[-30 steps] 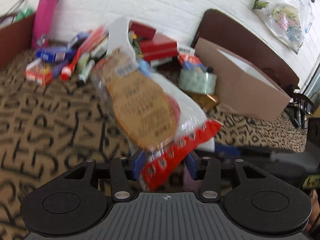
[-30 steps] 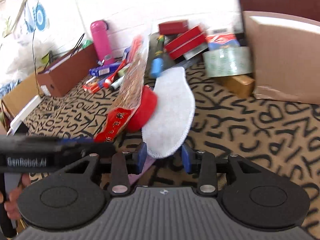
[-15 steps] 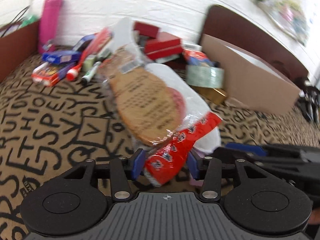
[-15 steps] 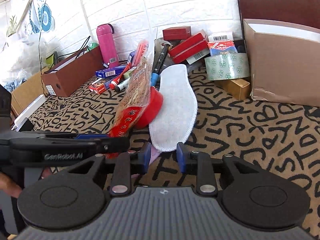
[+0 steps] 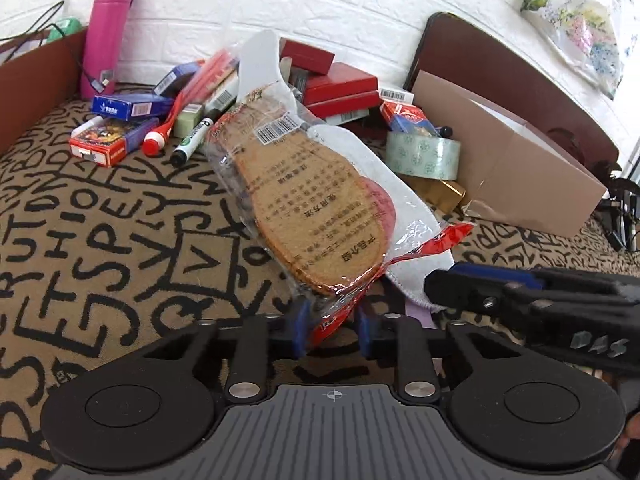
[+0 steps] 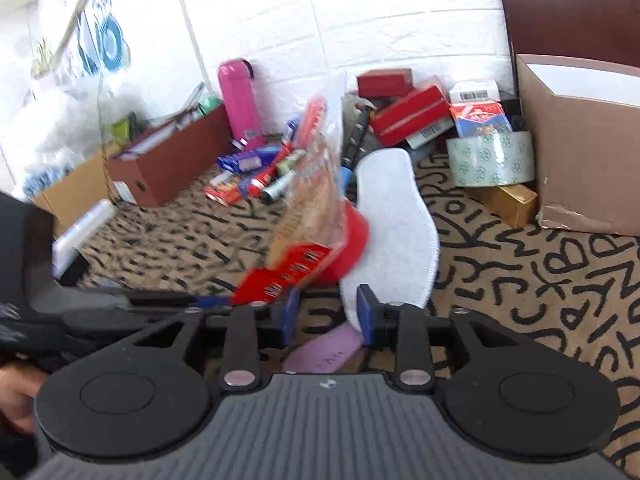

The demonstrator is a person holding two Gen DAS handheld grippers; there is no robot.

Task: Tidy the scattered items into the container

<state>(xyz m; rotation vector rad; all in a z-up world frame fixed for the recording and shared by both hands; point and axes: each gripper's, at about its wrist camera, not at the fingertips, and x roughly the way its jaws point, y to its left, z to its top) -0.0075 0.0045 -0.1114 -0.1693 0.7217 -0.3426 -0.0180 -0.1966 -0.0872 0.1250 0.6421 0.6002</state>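
Observation:
A clear plastic packet of brown insoles [image 5: 316, 208] with a red end slants up from the patterned cloth. My left gripper [image 5: 332, 332] is closing, and its blue pads pinch the crumpled red end. A white insole [image 6: 396, 224] lies flat beside the packet [image 6: 308, 216], over a red round thing [image 6: 354, 240]. My right gripper [image 6: 328, 314] is opening; the white insole's near end sits against its right finger, unpinched. The open cardboard box [image 5: 500, 168] stands to the right, seen also in the right wrist view [image 6: 580, 152].
Along the white wall lie a pink bottle [image 5: 106, 36], red boxes [image 5: 340, 88], card boxes, markers and a tape roll [image 5: 424, 152]. A brown box [image 6: 160, 168] stands at the left. A pink flat piece [image 6: 324, 352] lies under my right gripper. A hand shows at the lower left.
My left jaws have narrowed onto the packet's red end. My right jaws have widened beside the white insole. Both hands have kept about the same place.

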